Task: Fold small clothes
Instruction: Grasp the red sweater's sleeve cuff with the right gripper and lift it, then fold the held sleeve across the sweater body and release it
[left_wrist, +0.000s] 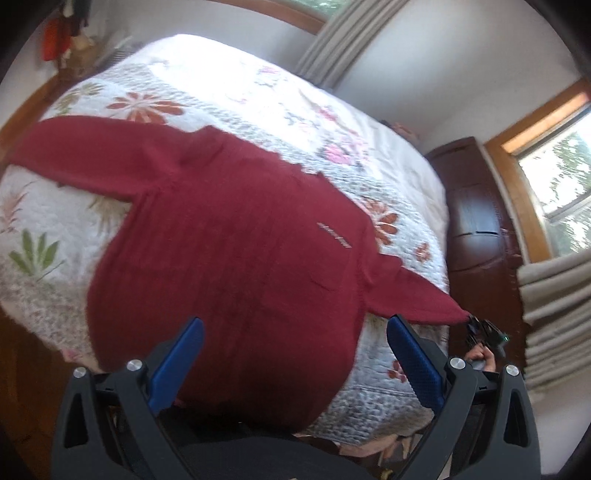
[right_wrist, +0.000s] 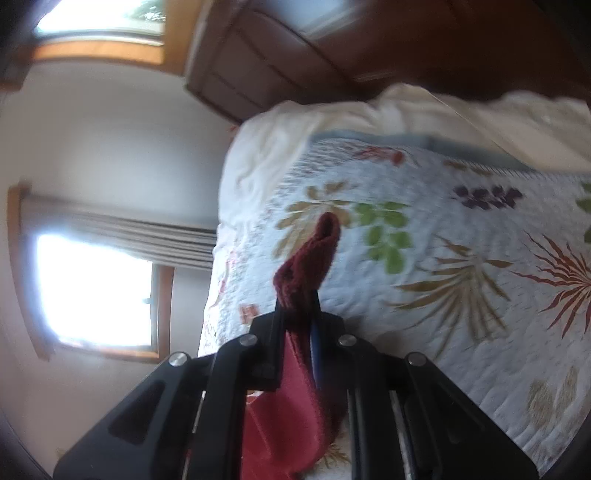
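**Red knit, soft and limp**

Right gripper (right_wrist: 297, 295) clamped on sleeve tip (right_wrist: 325, 236), off the bed's (left_wrist: 406, 192) corner. Left gripper (left_wrist: 295, 332) agape above sweater (left_wrist: 229, 236), spread across bed. Likely light, droopy; grip cuffs, hem, shoulders.

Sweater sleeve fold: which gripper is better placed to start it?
Right. The right gripper is already shut on the sleeve, while the left gripper hangs open over the sweater hem.

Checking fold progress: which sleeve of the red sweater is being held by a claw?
The sleeve reaching off the bed's window-side edge: the right claw pinches its cuff. The other sleeve lies flat on the quilt, untouched.
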